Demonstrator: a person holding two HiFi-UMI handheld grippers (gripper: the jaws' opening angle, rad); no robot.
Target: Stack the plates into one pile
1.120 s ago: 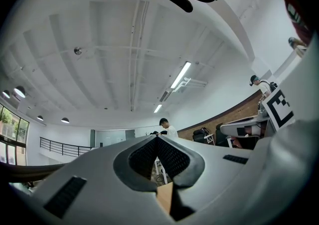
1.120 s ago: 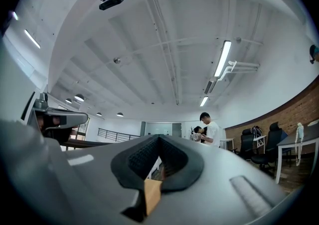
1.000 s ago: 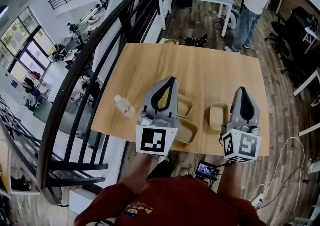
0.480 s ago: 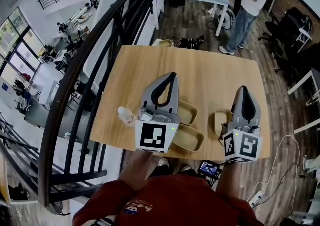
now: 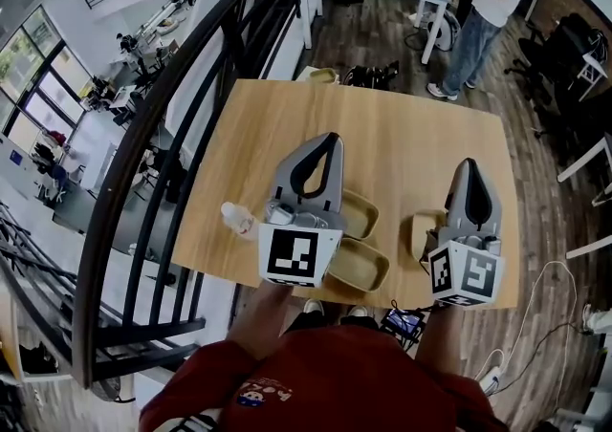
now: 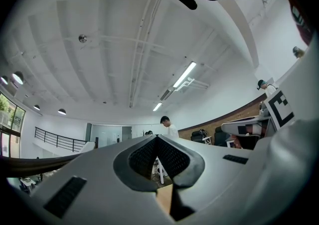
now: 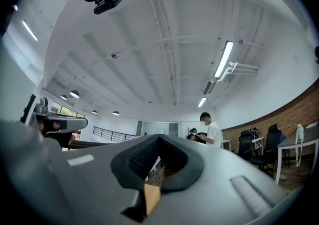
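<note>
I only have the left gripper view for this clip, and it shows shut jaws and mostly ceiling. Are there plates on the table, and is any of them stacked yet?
Observer: There are three tan plates on the wooden table, none stacked. A near plate and the plate behind it sit side by side, and a third plate lies apart to the right.
Operator: Is the right gripper carrying anything?
Observer: No. The right gripper is shut with nothing between its jaws. It is held over the third plate's side of the table.
Operator: Is there anything besides plates?
Observer: A clear plastic bottle lies near the table's left edge, left of the left gripper.
</note>
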